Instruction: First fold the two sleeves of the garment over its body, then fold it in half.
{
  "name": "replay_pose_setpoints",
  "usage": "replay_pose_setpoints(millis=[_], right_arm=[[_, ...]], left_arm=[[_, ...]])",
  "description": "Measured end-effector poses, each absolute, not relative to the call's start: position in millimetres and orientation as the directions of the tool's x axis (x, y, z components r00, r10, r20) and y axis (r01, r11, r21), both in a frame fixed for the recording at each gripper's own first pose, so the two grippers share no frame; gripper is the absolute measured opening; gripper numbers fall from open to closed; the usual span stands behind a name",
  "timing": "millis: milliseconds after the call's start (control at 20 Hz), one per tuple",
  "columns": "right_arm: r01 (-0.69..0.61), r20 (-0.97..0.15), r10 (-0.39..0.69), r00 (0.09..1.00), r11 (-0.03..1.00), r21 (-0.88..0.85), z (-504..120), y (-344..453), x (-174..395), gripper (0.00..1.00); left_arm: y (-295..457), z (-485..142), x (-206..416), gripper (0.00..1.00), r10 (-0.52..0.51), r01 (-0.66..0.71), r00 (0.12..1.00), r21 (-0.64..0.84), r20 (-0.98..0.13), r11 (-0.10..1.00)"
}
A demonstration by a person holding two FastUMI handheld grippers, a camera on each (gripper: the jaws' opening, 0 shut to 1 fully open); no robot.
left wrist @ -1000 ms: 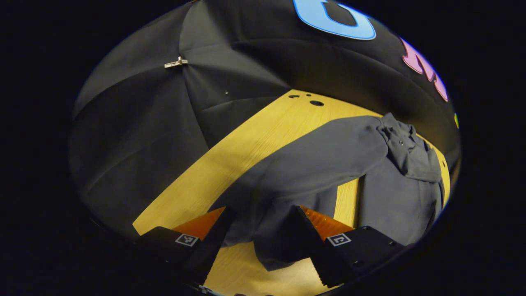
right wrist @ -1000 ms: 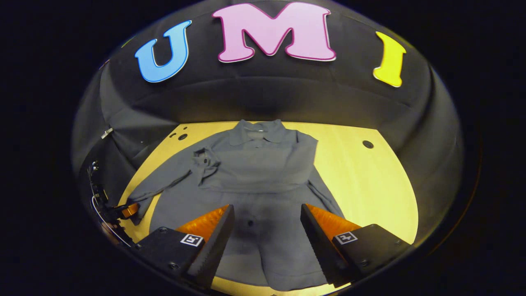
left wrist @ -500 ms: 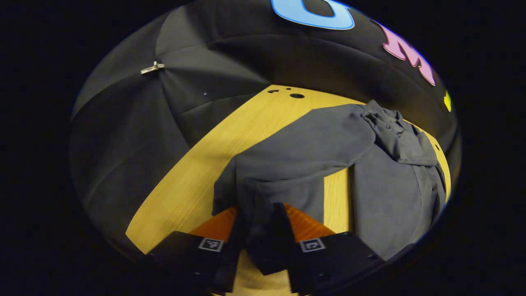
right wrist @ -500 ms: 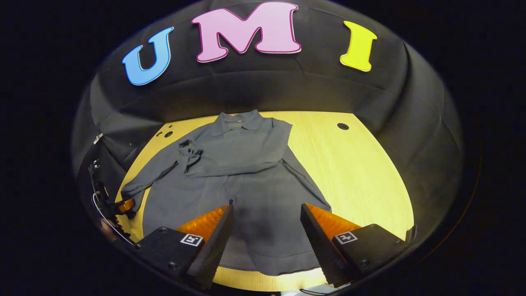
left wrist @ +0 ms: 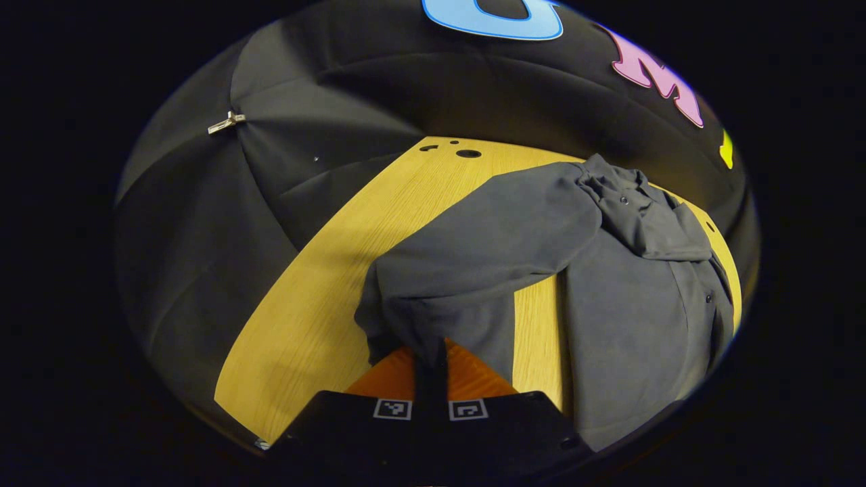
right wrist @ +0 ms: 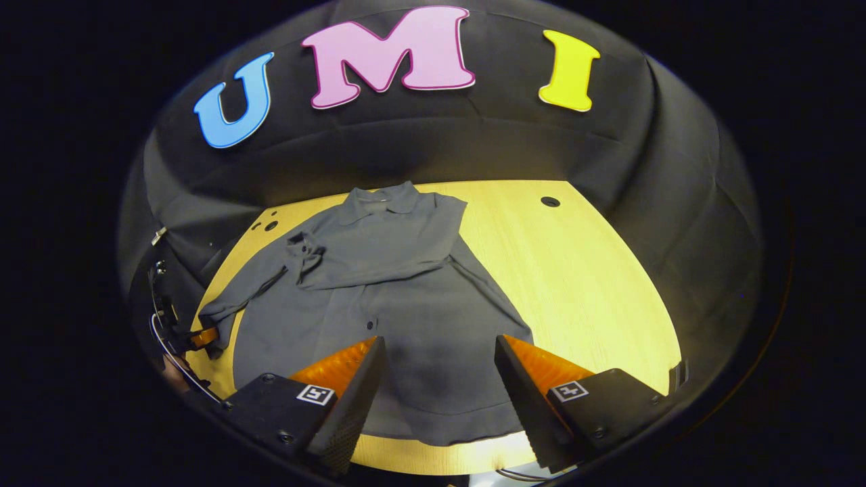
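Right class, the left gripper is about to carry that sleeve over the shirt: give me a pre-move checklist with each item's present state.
1. Left gripper jaws closed on the cuff of the grey long-sleeved shirt: ok.
2. Other sleeve already folded across the chest: ok.
3. Right gripper jaws open, holding nothing: ok.
4. Shirt body lying flat on the yellow wooden table: ok.
5. Grip firm enough to lift: cannot tell.

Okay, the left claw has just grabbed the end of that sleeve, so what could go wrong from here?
1. The left claw pinches just the cuff end of the sleeve; the fabric could slip out on lifting.
2. The other sleeve already lies folded across the garment; dragging this one over might rumple it.
3. The right claw hangs open, pinning nothing, so the garment may slide.
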State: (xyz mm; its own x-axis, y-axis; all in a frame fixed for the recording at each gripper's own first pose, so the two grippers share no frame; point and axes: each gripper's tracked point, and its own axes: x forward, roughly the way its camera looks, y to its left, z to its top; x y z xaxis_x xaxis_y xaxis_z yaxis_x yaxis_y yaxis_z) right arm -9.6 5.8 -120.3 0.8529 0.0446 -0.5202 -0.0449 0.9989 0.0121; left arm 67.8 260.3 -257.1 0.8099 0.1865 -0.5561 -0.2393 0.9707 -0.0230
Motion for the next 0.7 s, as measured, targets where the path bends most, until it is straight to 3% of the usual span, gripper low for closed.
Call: replay_pose_setpoints(millis=[400, 450, 700], right_arm=[[-0.015, -0.560, 0.042, 0.827, 0.999, 0.052, -149.1, -25.8, -6.5, 0.99], [-0.016, -0.569, 0.048, 0.821, 0.998, 0.060, -154.0, -28.0, -6.7, 0.99], [-0.001, -0.591, 0.061, 0.804, 0.995, 0.102, -166.1, -43.8, -4.9, 0.99]], left_arm=[[233.6, -164.6, 86.8, 0.06, 0.189, -0.285, 0.863, -0.144, -0.468, 0.948], [228.5, -154.4, 90.1, 0.02, 0.189, -0.283, 0.868, -0.145, -0.460, 0.948], [180.8, -101.3, 118.0, 0.06, 0.146, -0.211, 0.905, -0.123, -0.399, 0.970]])
